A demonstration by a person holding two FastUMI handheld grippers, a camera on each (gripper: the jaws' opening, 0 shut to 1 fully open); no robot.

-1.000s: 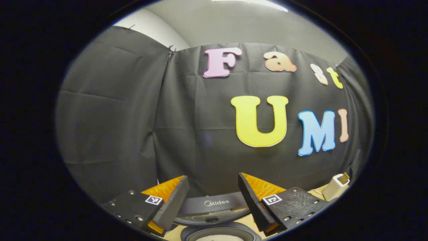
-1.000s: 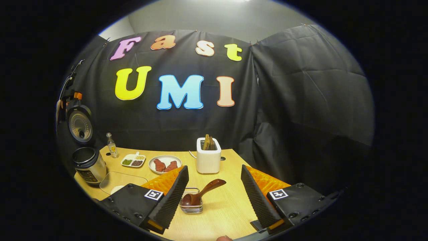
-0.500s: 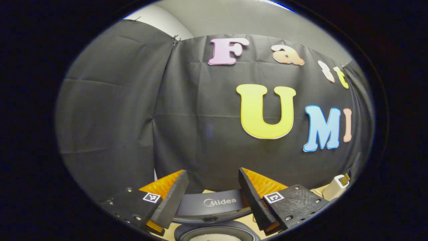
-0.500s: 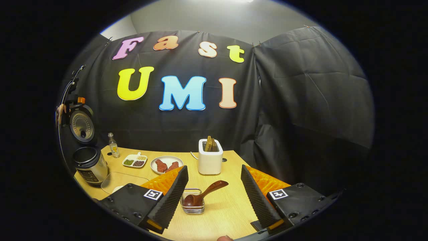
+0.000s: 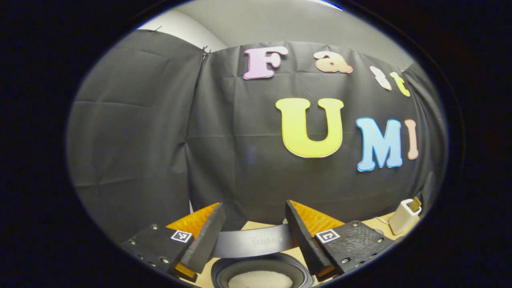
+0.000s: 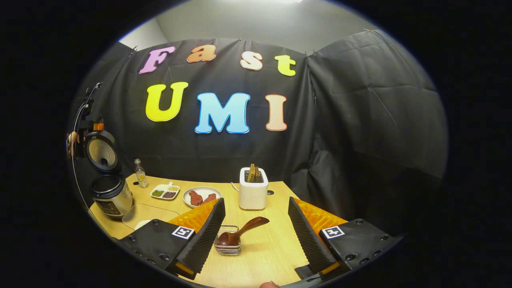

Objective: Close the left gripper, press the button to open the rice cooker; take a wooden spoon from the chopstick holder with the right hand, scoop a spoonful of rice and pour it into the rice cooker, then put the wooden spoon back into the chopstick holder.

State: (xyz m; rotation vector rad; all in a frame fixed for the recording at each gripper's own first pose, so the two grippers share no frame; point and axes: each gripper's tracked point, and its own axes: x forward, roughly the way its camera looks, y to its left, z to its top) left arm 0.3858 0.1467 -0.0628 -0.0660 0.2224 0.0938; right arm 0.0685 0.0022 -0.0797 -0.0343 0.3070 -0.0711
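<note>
**Rice cooker open, spoon parked in its holder: risks from here**

Rice cooker (image 6: 110,192), a squat dark-and-steel pot with its round lid (image 6: 102,151) standing up, sits at the far left of the pale wooden worktop (image 6: 264,250) in the right gripper view. From the left gripper view I look down past the lid's dark curved edge (image 5: 252,242) into the inner pot, where white rice (image 5: 260,279) lies.

My left gripper (image 5: 255,232) has its jaws apart, straddling that lid edge without touching it that I can see. My right gripper (image 6: 256,230) is also spread wide and holds nothing; between its jaws, farther off, sits the small wire chopstick holder (image 6: 228,248) with the dark brown wooden spoon (image 6: 242,232) leaning in it, handle up to the right.

Judging by that, the job looks close to done. The main hazard, I think, is the left jaws catching the raised lid as I pull away and knocking it down or nudging the cooker. The spoon leans loosely, so a careless right-hand move could tip the light holder. A clear glass tray (image 6: 150,214) lies near the cooker, easy to overlook.
</note>
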